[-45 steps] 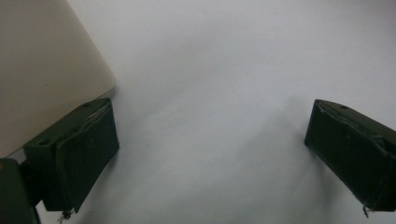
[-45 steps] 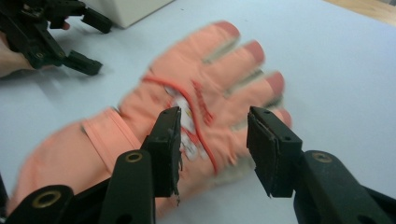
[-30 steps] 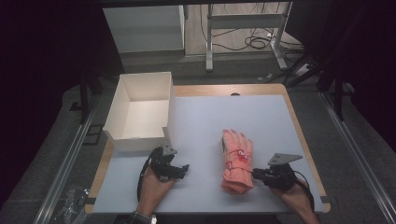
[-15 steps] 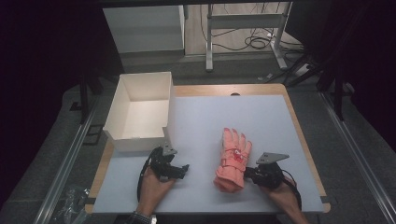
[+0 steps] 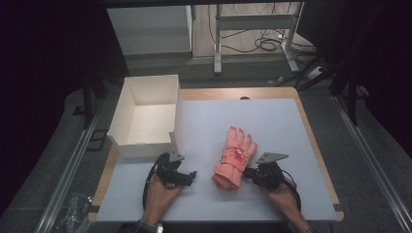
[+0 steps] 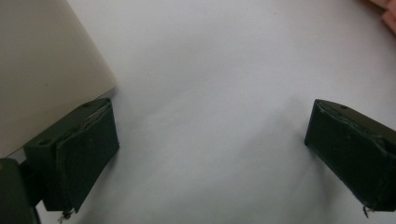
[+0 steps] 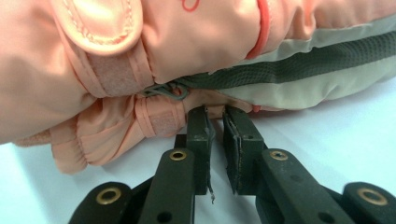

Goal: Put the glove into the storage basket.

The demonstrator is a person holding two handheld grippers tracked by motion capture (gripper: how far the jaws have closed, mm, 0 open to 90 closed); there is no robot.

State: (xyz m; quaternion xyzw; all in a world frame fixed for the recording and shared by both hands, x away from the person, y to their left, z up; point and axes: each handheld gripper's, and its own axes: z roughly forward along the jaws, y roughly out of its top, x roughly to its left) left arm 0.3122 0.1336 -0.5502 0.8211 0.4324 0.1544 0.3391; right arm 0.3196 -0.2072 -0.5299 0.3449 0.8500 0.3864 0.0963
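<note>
High view puts the pink ski glove (image 5: pixel 235 158) at lower centre of the frame, flat on the white bench (image 5: pixel 272 121), fingers toward the top and cuff toward you. Your right tool (image 5: pixel 248 173) sits at the cuff's right edge, low and nearly level, probably so that you can catch a thin fold of fabric where it meets the bench. Your left tool (image 5: pixel 190 176) rests at lower left, just below the open white box (image 5: pixel 145 116), apart from the glove; you seem to be parking it there.

The right gripper view gives what the overhead cannot: the right tool (image 7: pixel 216 114) has its jaws nearly pressed together, with a narrow gap between them, their tips against the glove's (image 7: pixel 187 60) lower hem beside the grey mesh band. Whether fabric is pinched there you cannot tell. The strap tab and red cord also show.

The left gripper view shows the left tool (image 6: pixel 210 140) spread wide over bare bench, the box wall (image 6: pixel 42 70) just beside one pad.
</note>
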